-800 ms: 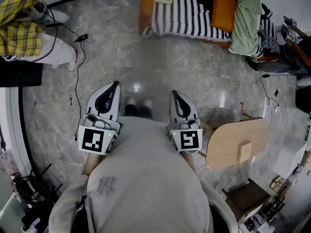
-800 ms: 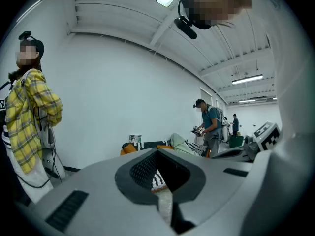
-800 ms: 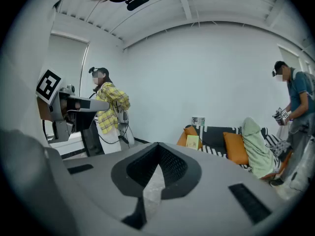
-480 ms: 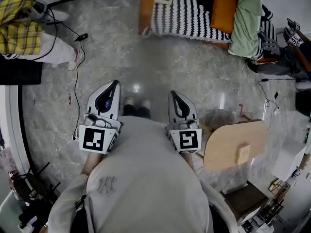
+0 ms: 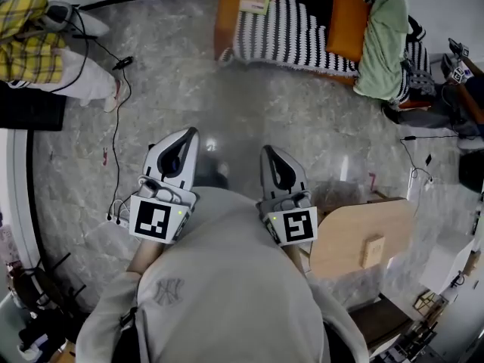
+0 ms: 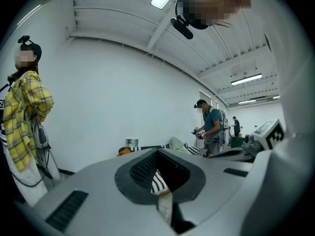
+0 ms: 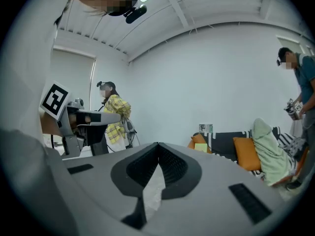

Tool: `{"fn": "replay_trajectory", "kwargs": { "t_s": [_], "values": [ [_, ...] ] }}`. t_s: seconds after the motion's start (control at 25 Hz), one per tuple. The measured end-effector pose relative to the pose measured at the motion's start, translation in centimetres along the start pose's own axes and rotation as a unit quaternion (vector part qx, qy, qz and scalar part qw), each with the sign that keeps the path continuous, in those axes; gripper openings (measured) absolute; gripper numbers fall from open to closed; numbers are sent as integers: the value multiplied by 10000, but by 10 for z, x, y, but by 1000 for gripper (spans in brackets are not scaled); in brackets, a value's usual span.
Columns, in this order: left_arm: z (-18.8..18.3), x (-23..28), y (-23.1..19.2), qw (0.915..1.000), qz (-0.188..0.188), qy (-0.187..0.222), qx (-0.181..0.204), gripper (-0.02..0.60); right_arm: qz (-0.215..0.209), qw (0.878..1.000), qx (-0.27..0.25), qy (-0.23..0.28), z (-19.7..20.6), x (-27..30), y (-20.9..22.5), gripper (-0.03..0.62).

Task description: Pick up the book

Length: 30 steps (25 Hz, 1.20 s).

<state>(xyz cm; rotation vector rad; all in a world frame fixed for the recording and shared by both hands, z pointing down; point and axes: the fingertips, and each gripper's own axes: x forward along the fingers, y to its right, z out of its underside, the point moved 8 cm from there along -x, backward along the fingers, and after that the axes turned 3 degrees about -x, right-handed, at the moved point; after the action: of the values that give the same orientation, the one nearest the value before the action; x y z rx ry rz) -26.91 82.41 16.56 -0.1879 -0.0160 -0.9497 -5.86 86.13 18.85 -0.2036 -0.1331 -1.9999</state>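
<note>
Head view: left claw (image 5: 190,132) and right claw (image 5: 269,151) closed, floor (image 5: 249,97) between them and sofa (image 5: 295,29).

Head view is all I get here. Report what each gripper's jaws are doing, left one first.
Observer: The left gripper has its jaws together with nothing between them. Through the opening behind the tips, only the striped sofa shows.
Operator: Now the right one.
Observer: The right gripper is shut too, tips touching, and it is empty.
Operator: Tell me who is near the sofa.
Observer: A person in a blue shirt stands beyond the sofa's far end with something small in both hands. What it is cannot be told.
</note>
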Motion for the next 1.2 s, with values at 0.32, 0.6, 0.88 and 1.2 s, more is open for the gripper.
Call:
{"fn": "replay_trajectory", "kwargs": {
  "t_s": [0.32, 0.6, 0.88, 1.2],
  "values": [
    [-17, 20, 6, 9995, 18, 224, -225, 2, -51, 9993, 362, -17, 1, 6, 19, 17],
    [-23, 48, -24, 9996, 73, 101, -256, 2, 79, 9981, 584, -198, -1, 39, 31, 17],
    [-35, 88, -80, 9997, 163, 178, -22, 2, 408, 9972, 543, -318, -12, 87, 49, 17],
    [-44, 120, -136, 9994, 250, 225, -125, 2, 566, 9962, 546, -384, -21, 142, 46, 17]
  ]
}}
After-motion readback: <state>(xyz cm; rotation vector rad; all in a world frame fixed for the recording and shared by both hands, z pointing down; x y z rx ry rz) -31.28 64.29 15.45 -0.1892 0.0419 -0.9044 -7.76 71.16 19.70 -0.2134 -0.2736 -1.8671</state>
